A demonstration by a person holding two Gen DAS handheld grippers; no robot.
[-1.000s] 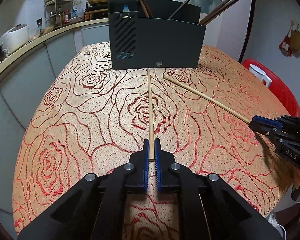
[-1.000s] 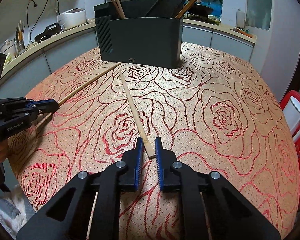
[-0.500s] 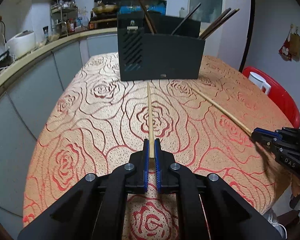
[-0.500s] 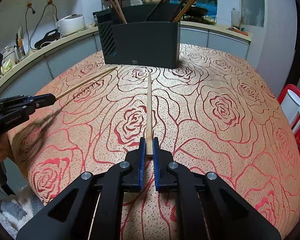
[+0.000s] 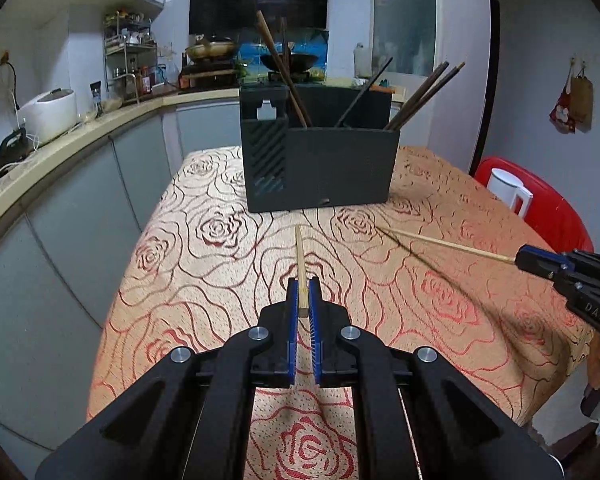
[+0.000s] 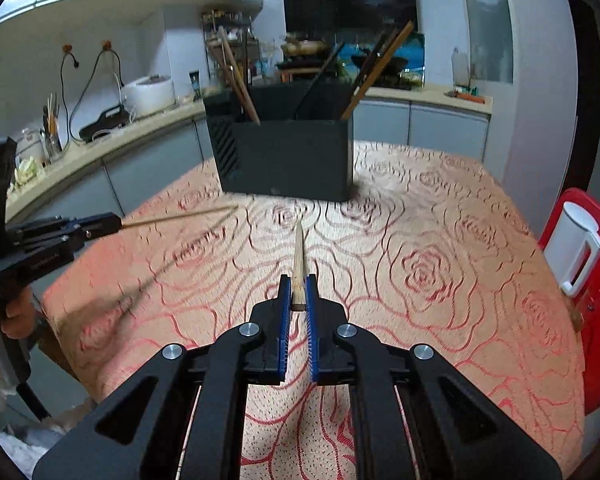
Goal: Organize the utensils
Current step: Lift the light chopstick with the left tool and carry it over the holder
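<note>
My left gripper (image 5: 303, 290) is shut on the thick end of a light wooden chopstick (image 5: 299, 254), held in the air and pointing at the black utensil holder (image 5: 320, 170). My right gripper (image 6: 296, 286) is shut on a second light chopstick (image 6: 299, 250), also lifted above the rose-patterned tablecloth and pointing at the holder (image 6: 288, 160). Each gripper shows in the other's view: the right one (image 5: 518, 258) with its chopstick (image 5: 444, 244), the left one (image 6: 118, 222) with its chopstick (image 6: 180, 218). The holder has several dark chopsticks standing in it.
The table (image 5: 204, 280) is covered by an orange rose cloth. A red stool with a white jug (image 5: 508, 194) stands at the right of the table. A kitchen counter with a rice cooker (image 5: 50, 112) runs along the left and back.
Both chopsticks have been lifted off the tablecloth. The right gripper closed on its chopstick. Both grippers rose and tilted level, with the sticks now pointing at the holder.
</note>
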